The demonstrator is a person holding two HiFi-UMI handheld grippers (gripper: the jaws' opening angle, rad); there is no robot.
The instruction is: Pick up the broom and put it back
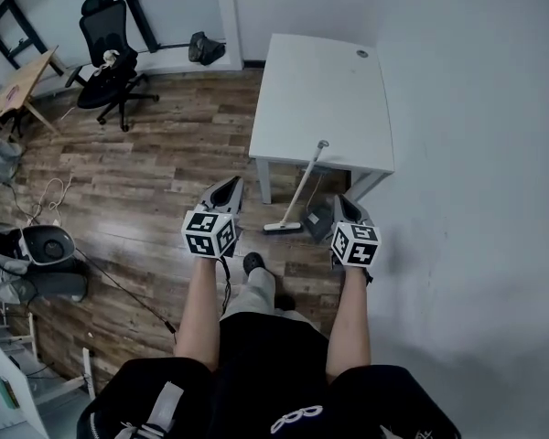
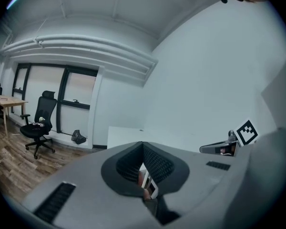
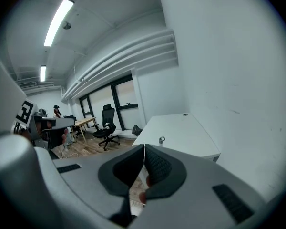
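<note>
The broom (image 1: 299,190) leans against the front edge of the white table (image 1: 329,90). Its pale handle top rests at the table rim and its head (image 1: 282,229) sits on the wooden floor. My left gripper (image 1: 231,184) is held out to the left of the broom head, apart from it, with its jaws shut and nothing in them. My right gripper (image 1: 341,200) hovers just right of the broom, over a dark dustpan-like thing (image 1: 317,218). It is also shut and holds nothing. In the right gripper view the handle top (image 3: 161,140) pokes up above my shut jaws.
A white wall (image 1: 476,154) runs close along the right. A black office chair (image 1: 110,62), a wooden desk (image 1: 23,80) and a dark bag (image 1: 206,48) stand at the back left. Cables (image 1: 50,199) and gear lie on the floor at left.
</note>
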